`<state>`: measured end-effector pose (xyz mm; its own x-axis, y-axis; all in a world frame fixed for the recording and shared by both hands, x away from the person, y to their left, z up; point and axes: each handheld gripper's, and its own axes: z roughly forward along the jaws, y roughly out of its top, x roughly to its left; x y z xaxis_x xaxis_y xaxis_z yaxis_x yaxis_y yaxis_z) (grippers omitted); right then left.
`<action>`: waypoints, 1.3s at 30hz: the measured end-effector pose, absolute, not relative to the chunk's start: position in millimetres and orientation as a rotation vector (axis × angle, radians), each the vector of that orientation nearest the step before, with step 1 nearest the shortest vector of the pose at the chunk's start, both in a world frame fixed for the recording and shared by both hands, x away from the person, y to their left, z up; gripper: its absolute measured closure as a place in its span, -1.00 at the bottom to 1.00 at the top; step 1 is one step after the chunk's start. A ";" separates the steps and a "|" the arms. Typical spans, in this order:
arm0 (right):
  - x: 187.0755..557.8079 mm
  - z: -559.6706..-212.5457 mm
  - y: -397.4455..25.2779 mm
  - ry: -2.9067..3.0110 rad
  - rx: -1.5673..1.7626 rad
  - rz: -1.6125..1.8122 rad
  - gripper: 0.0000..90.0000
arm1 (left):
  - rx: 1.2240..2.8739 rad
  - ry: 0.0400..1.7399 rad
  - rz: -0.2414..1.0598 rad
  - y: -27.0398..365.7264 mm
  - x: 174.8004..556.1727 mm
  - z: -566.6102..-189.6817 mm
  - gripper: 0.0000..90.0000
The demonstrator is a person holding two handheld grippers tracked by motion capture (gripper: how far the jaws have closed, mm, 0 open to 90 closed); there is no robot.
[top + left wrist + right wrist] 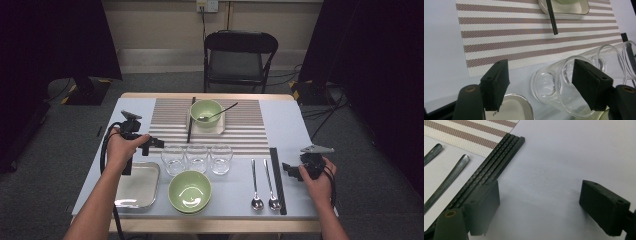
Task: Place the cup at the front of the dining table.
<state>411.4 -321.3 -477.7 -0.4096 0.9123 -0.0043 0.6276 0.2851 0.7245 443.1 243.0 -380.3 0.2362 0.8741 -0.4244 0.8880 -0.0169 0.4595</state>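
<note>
My left gripper (151, 143) hovers open at the left end of a row of three clear glasses (197, 158). In the left gripper view the nearest glass (549, 83) lies just inside the right jaw, and my left gripper (540, 86) holds nothing. My right gripper (288, 170) is open over bare table, just right of the black chopsticks (277, 180). In the right gripper view those chopsticks (496, 162) pass under the left jaw, and my right gripper (539, 207) is empty.
A striped placemat (240, 131) holds a green bowl (205, 112) with a spoon, on a white plate, and a black chopstick (190, 121). Up front are a second green bowl (189, 191), a metal tray (140, 186) and two spoons (264, 185). A chair (239, 55) stands behind.
</note>
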 end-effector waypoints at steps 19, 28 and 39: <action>411.4 -477.7 -321.3 2.140 1.382 0.914 -0.66 | 1.885 1.608 -0.039 237.8 438.1 -388.2 -0.33; 411.5 -477.7 -321.3 2.140 1.384 0.914 -0.66 | 1.894 1.599 -0.041 234.8 437.1 -389.8 -0.33; 411.4 -477.7 -321.3 2.140 1.382 0.914 -0.66 | 1.902 1.605 -0.042 231.4 435.9 -395.2 -0.30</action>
<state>411.4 -321.3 -477.7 -0.4097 0.9122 -0.0042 0.6277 0.2853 0.7243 435.9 231.4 -395.2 0.2532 0.8740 -0.4147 0.8947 -0.0485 0.4440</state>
